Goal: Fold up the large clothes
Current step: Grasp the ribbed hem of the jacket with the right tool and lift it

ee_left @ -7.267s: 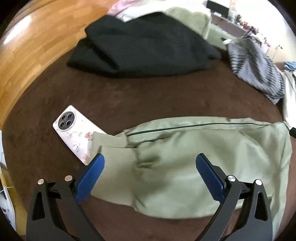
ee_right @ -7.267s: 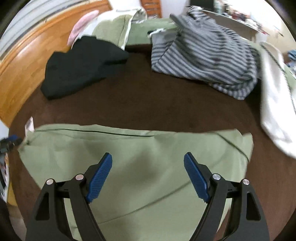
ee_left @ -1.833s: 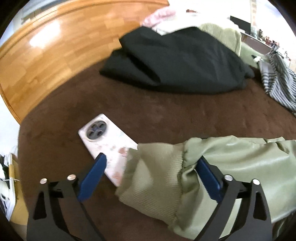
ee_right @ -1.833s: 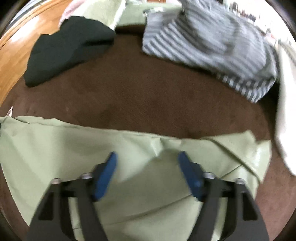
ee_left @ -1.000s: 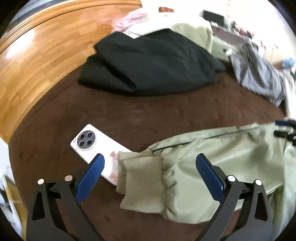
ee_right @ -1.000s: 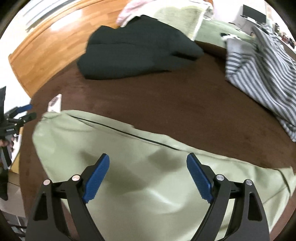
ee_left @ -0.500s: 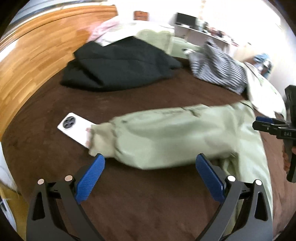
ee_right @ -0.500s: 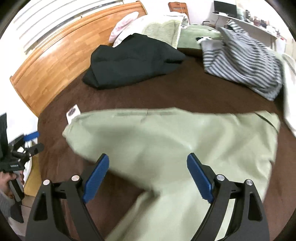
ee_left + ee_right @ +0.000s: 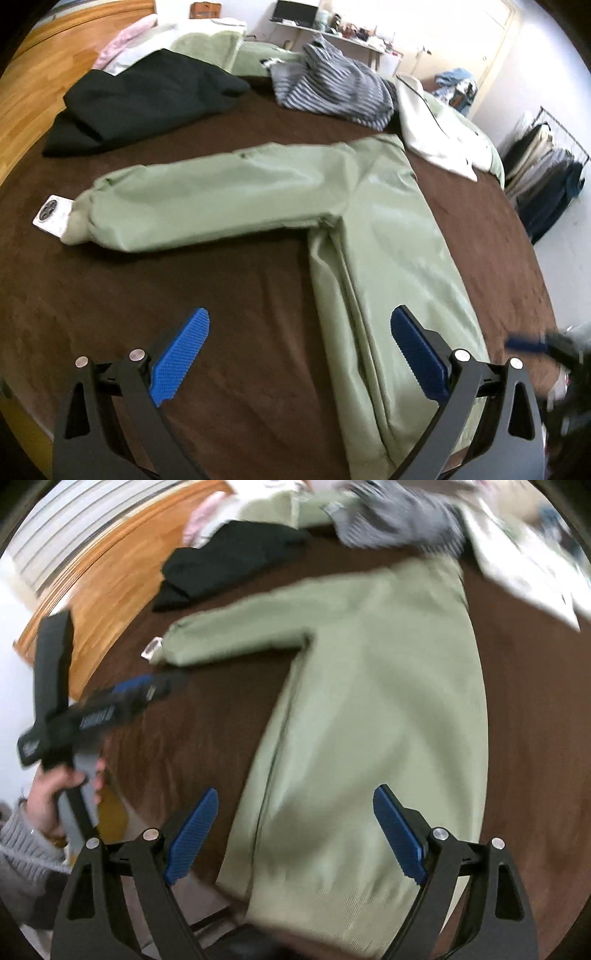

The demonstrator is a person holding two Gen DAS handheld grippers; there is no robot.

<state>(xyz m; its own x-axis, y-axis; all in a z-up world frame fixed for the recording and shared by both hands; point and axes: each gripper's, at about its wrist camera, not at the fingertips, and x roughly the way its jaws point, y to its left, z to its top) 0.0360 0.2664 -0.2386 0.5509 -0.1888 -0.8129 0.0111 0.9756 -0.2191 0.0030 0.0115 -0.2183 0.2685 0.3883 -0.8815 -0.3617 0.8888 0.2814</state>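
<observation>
A light green jacket lies flat on the brown bedspread, its body running toward me and one sleeve stretched out to the left. In the right wrist view the jacket fills the middle, with its ribbed hem nearest me. My left gripper is open and empty above the bedspread, near the jacket's left edge. My right gripper is open and empty above the hem. The left gripper also shows in the right wrist view, held in a hand.
A white phone lies partly under the sleeve cuff. A black garment, a striped grey garment and a white garment lie at the far side. A wooden headboard is at the left. A clothes rack stands at the right.
Both grippers have pulled back from the jacket toward its hem end. The jacket, seen close up before, now lies spread out with the sleeve extended left.
</observation>
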